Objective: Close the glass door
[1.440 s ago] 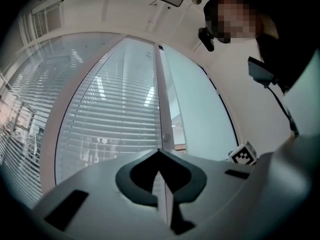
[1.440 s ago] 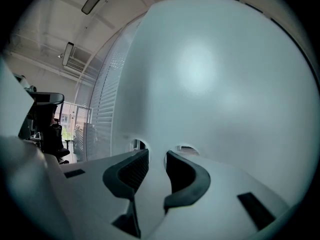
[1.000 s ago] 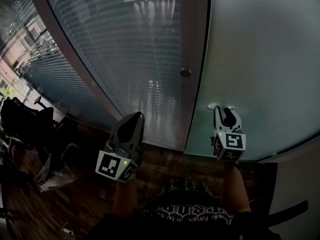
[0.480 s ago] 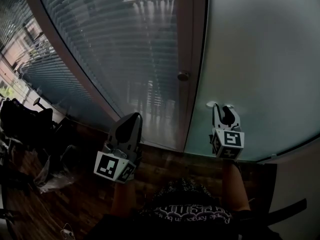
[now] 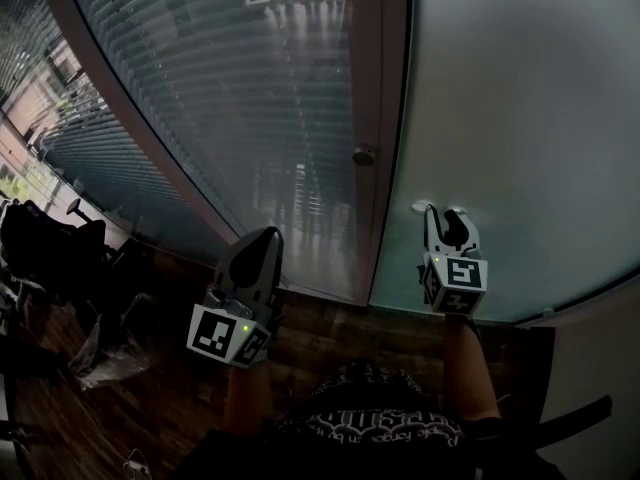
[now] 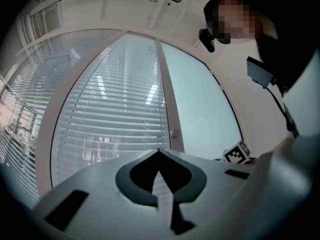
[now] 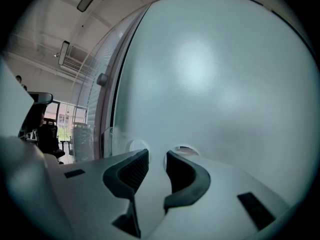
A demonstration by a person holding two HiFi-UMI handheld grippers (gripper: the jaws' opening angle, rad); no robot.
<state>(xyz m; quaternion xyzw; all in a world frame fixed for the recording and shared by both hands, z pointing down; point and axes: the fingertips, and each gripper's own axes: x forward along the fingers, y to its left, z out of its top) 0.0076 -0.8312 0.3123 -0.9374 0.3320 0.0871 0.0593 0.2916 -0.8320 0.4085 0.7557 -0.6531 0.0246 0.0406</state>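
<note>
Glass door (image 5: 520, 118): frosted, on the right ahead. Its left edge is just beside the brown post (image 5: 375, 88), with a thin dark slit between.

Right gripper (image 5: 446, 216): at the pane near that edge, jaws narrowly apart, nothing seen between them.

Left gripper (image 5: 266, 240): jaws together, empty, off the door.

Risk: tips could skid on the smooth glass, or the door could strike the post hard.

Room: wood floor (image 5: 330, 328), blinds (image 5: 220, 88) on the left.

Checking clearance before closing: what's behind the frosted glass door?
Nothing readable: the frosted glass door shows only even pale haze, hiding whatever is behind. Horizontal blinds show only left of the frame.
</note>
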